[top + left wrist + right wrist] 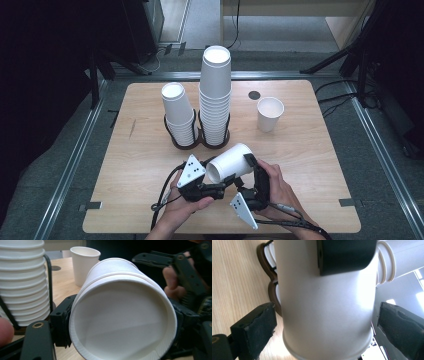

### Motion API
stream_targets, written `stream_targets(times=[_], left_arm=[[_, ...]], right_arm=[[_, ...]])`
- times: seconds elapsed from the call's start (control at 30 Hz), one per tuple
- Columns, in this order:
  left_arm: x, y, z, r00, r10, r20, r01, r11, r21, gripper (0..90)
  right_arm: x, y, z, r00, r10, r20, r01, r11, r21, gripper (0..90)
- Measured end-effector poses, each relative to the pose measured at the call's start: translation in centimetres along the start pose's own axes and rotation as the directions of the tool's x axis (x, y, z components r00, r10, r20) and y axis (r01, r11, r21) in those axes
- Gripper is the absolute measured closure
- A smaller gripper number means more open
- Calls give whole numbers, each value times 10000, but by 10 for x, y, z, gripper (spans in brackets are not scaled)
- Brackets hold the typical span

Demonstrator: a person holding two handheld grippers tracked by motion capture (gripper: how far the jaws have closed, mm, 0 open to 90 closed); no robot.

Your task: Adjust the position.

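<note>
A white paper cup hangs on its side above the front middle of the wooden table, mouth toward the person. My left gripper is shut on it near the rim. In the left gripper view the open mouth faces the camera and one black pad presses its left edge. The other pad is hidden behind the cup. My right gripper stands open around the cup's base end. In the right gripper view both pads flank the cup, with a clear gap on the right.
A dark wire holder at the table's middle carries a short stack of cups and a taller one. A single upright cup stands to the right, near a dark round spot. Bare wood lies left and right of the hands.
</note>
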State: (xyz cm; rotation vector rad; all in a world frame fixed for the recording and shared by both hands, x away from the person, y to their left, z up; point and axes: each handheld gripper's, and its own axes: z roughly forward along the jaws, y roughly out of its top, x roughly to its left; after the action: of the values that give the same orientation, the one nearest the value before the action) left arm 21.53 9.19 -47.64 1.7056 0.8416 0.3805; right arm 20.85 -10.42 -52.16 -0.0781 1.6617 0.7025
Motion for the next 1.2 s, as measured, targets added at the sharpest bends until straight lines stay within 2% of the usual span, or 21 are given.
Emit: stream_targets(times=[0.07, 0.27, 0.5, 0.67, 0.7, 0.83, 0.9, 0.93, 1.03, 1.07, 1.1, 1.2], left_arm=[[2, -1, 0, 9999, 44, -113, -44, 10000, -17, 227], [7, -1, -2, 9987, -318, -403, 301, 9986, -425, 227], [15, -2, -5, 9942, -502, -947, 415, 9949, -919, 227], [18, -2, -7, 9924, -704, -1009, 576, 9906, -1244, 226], [18, -2, -7, 9924, -704, -1009, 576, 9906, -1244, 226], [19, -2, -9, 9900, -787, -1172, 600, 9860, -1556, 225], [20, -2, -9, 9895, -833, -1184, 628, 9839, -1676, 224], [20, -3, -9, 9879, -878, -1281, 635, 9812, -1825, 224], [21, -4, -9, 9866, -932, -1339, 657, 9782, -1971, 224], [21, -4, -9, 9866, -932, -1339, 657, 9782, -1971, 224], [21, -4, -9, 9865, -920, -1353, 631, 9769, -2041, 225], [19, -5, -9, 9871, -837, -1362, 525, 9745, -2182, 224]], right_arm=[[-1, 1, -1, 10000, 24, -28, -24, 10000, -74, 26], [-5, 3, -2, 9989, 471, -32, -472, 9988, -154, 26], [-11, 4, -3, 9908, 1352, 30, -1352, 9908, -1, 26], [-15, 4, -1, 9779, 2086, 120, -2089, 9773, 359, 26], [-15, 4, -1, 9779, 2086, 120, -2089, 9773, 359, 26], [-22, 3, 0, 9514, 3060, 340, -3078, 9479, 823, 26], [-26, 4, 0, 9321, 3594, 451, -3621, 9273, 949, 26], [-28, 5, 0, 9176, 3943, 497, -3974, 9126, 960, 26], [-36, 5, 1, 8605, 5058, 602, -5094, 8535, 1096, 26], [-36, 5, 1, 8605, 5058, 602, -5094, 8535, 1096, 26], [-39, 4, 1, 8082, 5854, 650, -5888, 8002, 1141, 26], [-43, 2, 1, 7415, 6670, 731, -6699, 7297, 1373, 26]])
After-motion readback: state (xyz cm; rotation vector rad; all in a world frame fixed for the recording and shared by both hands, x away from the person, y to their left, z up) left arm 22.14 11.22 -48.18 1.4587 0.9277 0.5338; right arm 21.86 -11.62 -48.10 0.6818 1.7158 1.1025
